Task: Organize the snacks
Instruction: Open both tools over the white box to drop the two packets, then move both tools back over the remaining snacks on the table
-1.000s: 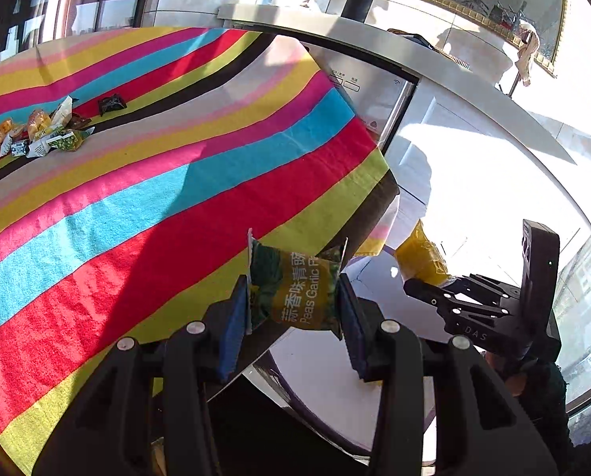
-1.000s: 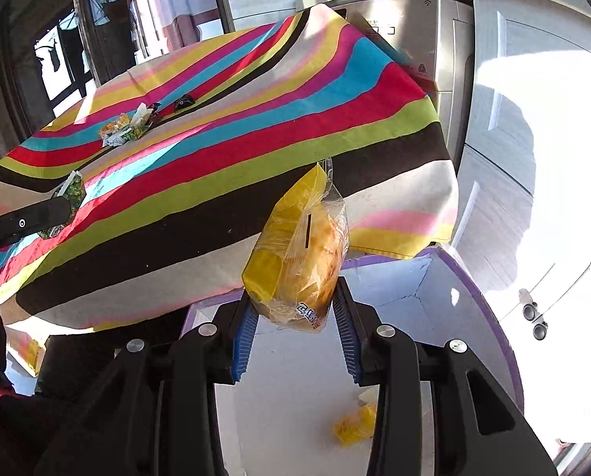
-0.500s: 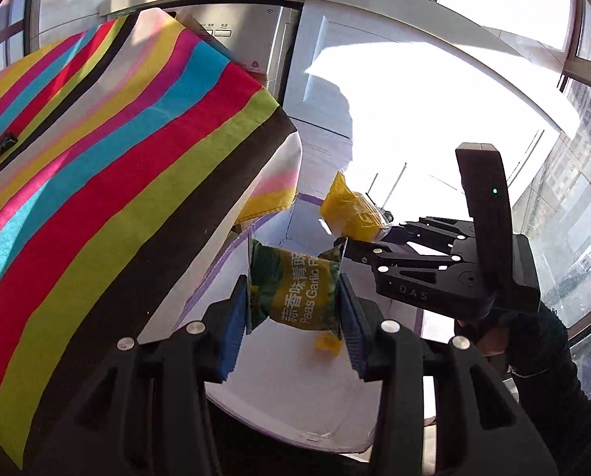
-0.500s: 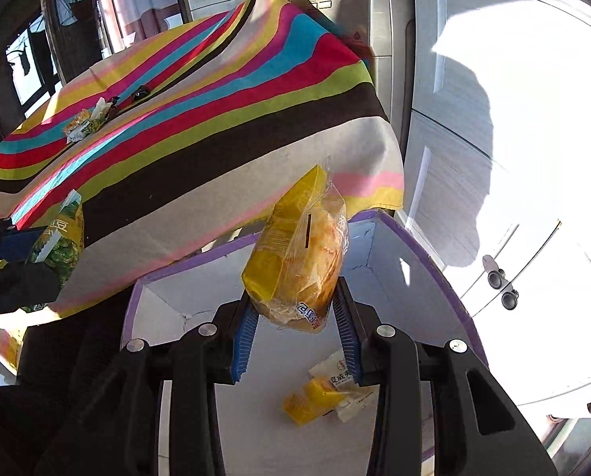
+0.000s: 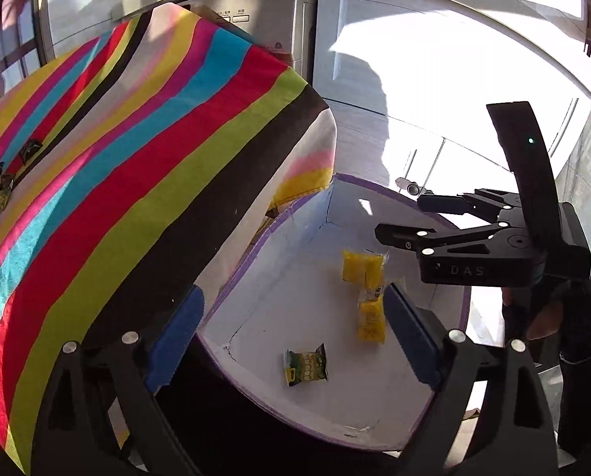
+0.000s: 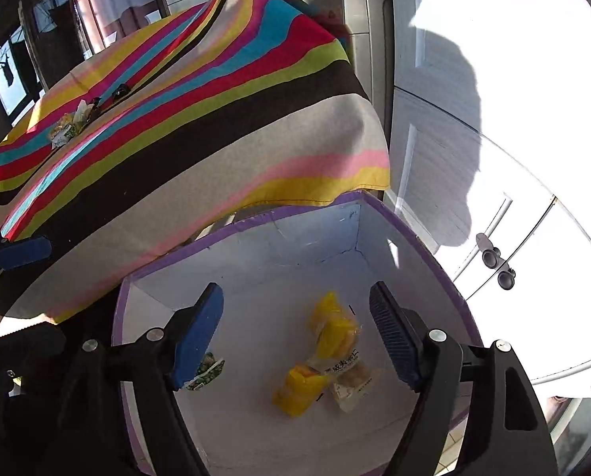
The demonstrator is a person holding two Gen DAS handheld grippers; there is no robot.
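Left jaws: left gripper [image 5: 293,319] opening, blue pads spread wide, nothing between them; it hangs over the box.
Right jaws: right gripper [image 6: 295,329] opening too, pads wide apart, nothing pinched; also above the box.
Box: white inside, purple rim [image 6: 434,254], open top, standing on the floor just beside the hanging edge of the striped cloth [image 5: 136,150].
Green pea packet: lies flat on the box floor [image 5: 305,365], at about 6 o'clock in the left wrist view; in the right wrist view it sits at 7 o'clock, half hidden behind the left-hand blue pad.
Yellow packets: two or three on the box floor, near each other toward 3 o'clock from the green one; one lies at [image 6: 337,331], another at [image 6: 299,388], with a paler packet [image 6: 350,380] touching them.
Remaining snacks: small heap [image 6: 71,127] on the striped cloth at 10 o'clock, well apart from the box.
Person: gloved hand [image 5: 565,309] holds the right gripper's handle at 3 o'clock in the left view.
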